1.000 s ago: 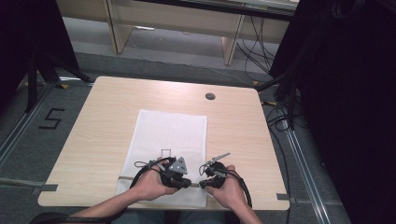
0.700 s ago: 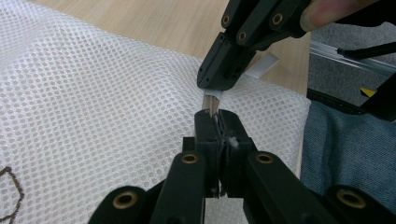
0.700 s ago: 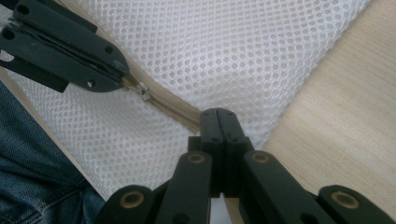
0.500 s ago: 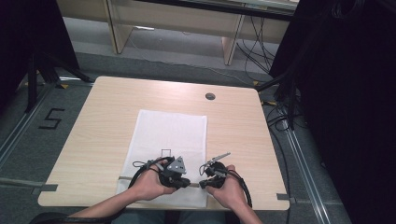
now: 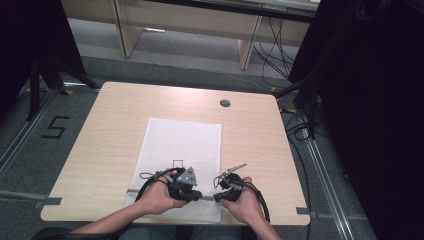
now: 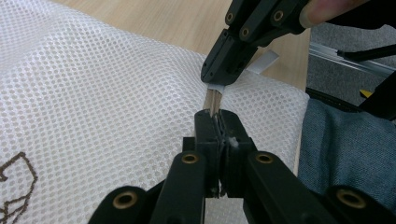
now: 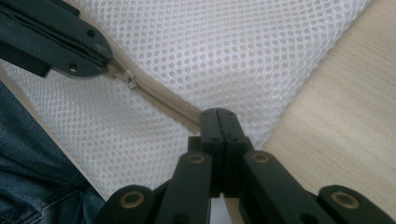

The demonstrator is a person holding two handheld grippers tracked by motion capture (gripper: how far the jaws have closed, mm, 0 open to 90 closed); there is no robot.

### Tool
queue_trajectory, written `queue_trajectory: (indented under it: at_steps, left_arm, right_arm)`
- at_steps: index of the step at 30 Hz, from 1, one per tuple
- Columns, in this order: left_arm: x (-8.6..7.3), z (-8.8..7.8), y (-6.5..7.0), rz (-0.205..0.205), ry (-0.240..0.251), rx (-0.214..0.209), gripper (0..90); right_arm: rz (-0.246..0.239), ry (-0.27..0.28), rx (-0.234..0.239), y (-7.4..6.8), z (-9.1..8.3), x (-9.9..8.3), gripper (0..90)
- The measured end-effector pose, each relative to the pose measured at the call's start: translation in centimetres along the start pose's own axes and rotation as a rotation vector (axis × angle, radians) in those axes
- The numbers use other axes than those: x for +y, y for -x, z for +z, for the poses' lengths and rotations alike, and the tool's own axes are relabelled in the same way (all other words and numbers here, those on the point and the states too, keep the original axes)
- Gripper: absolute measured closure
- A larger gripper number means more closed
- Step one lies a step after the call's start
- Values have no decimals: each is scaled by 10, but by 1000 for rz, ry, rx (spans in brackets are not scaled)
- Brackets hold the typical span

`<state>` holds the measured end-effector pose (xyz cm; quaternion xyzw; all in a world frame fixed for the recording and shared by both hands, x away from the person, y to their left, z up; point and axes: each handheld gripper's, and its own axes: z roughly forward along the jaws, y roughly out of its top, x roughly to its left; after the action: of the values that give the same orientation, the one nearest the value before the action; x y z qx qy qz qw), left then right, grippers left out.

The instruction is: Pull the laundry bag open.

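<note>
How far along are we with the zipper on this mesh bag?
Done: both grippers have their grip. The right gripper is shut on the beige zipper tape's end; the left gripper is shut at the zipper pull. In hand: the white mesh bag is pinned flat near the table's front edge. Left: sliding the pull along; the stretch between the grippers looks closed.

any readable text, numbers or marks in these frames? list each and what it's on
"5": black tape figure on the grey floor left of the table.
Small square outline on the white mesh bag, high view: a mark, no letters.
Brown stitched outline on the same bag, left gripper view: cut off at the frame edge, not readable as text.
No brand or label is legible on the grippers.
</note>
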<state>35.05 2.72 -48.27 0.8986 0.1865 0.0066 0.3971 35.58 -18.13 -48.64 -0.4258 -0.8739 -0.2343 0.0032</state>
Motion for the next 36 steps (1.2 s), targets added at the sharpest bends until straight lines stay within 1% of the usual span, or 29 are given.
queue_trajectory:
  at_steps: [1,2,4,6,7,10,11,12,13,14,15,16,17,18,21,22,24,25,26,27,28,29,32,33,34,36]
  left_arm:
    - [0,0,0,1,-1,2,874]
    - [0,-1,0,3,-4,5,874]
    - [0,-1,-1,19,-3,3,874]
    - [0,-1,0,9,-3,3,874]
    - [0,-1,-1,21,-2,2,874]
    - [0,-1,0,21,-4,3,874]
    - [0,-2,0,7,-3,4,874]
    - [0,-2,0,5,-2,4,874]
    - [0,-2,0,14,-1,3,874]
    - [-1,-3,0,1,-2,5,874]
    - [-1,-3,0,10,1,2,874]
    - [-1,-4,-1,2,-3,6,874]
    - [-1,-4,-1,4,-1,4,874]
    - [-1,-4,-1,18,-1,3,874]
    - [-2,-5,-2,16,3,0,874]
    - [-2,-5,-1,-3,5,0,874]
    - [-2,-6,-1,6,4,1,874]
    - [-3,-6,-1,-3,6,2,874]
    - [-2,-7,-2,7,5,2,874]
    - [-3,-7,-1,2,4,3,874]
    - [-2,-7,-2,13,5,2,874]
    - [-3,-7,-2,14,1,4,874]
    - [-3,-7,-2,13,6,1,874]
    - [-3,-7,-2,-2,5,0,874]
    - [-3,-7,-3,15,7,-5,874]
    - [-3,-7,-3,9,8,-5,874]
  right_arm:
    - [-1,0,1,0,0,0,900]
    - [18,-5,-4,-1,-1,0,900]
    - [20,-5,-4,-1,-1,0,900]
    - [20,-5,-5,-1,-1,0,900]
    - [20,-5,-4,-1,-1,0,900]
    - [21,-5,-4,-1,-1,0,900]
    - [20,-5,-4,-1,-1,0,900]
    - [19,-4,-4,-1,-1,0,900]
    - [20,-5,-4,-1,-1,0,900]
    - [20,-5,-5,-1,-1,0,900]
    - [20,-5,-5,-1,-1,0,900]
    - [20,-5,-6,-1,-1,0,900]
    - [20,-5,-5,-1,-1,0,900]
    - [20,-5,-4,-1,-1,0,900]
    - [21,-5,-5,-1,-1,0,900]
    - [21,-5,-4,-1,-1,0,900]
    - [21,-5,-4,-1,-1,0,900]
    - [21,-5,-5,-1,-1,0,900]
    - [20,-4,-4,-1,-1,0,900]
    - [21,-5,-5,-1,-1,0,900]
    - [21,-6,-3,-1,-1,0,900]
    - [20,-6,-1,-1,-1,0,900]
    - [20,-6,-4,-1,-1,0,900]
    - [21,-5,-4,-1,-1,0,900]
    - [21,-5,-4,-1,-1,0,900]
    - [20,-5,-4,-1,-1,0,900]
